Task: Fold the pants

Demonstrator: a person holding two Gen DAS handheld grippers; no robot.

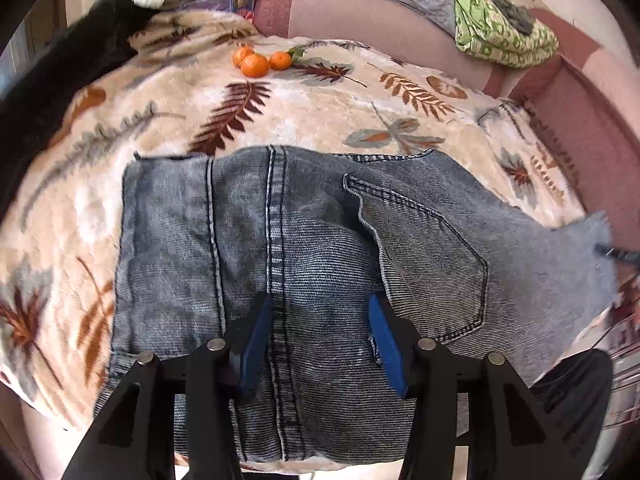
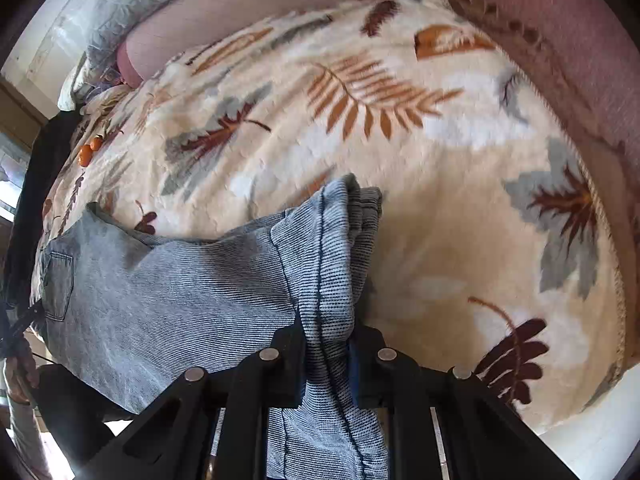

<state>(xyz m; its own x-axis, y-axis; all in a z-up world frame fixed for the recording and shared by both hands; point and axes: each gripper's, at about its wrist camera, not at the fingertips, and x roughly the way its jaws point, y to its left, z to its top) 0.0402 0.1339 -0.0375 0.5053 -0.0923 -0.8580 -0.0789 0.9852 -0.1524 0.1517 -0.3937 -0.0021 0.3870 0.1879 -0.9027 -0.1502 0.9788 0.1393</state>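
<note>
Your left gripper (image 1: 320, 332) hangs over the jeans (image 1: 288, 264) with its jaws parted about halfway. The two blue pads (image 1: 256, 340) stand apart on either side of a stitched seam, and no cloth is pinched between them. Whether the pad tips rest on the denim or hover just above it cannot be told from the left wrist view.

Your right gripper (image 2: 326, 344) is clenched on a bunched fold of the jeans (image 2: 332, 264). The denim passes up between the two black fingers (image 2: 288, 360) and hangs over them; the fold rises clear of the blanket (image 2: 440, 160), its free end drooping forward.

The jeans lie across the near part of the leaf-patterned blanket (image 1: 320, 92). In the left wrist view the seat faces up, with a back pocket (image 1: 432, 256) to the right of the gripper and the waistband toward the oranges. From there the cloth runs to the right, toward the lifted end.

Three oranges (image 1: 260, 62) sit together on the blanket, well apart from the jeans. A green patterned cloth (image 1: 500, 28) lies on the pink cushion (image 1: 360, 4) behind the blanket. A dark garment (image 1: 60, 80) lies at the blanket's far left edge.
</note>
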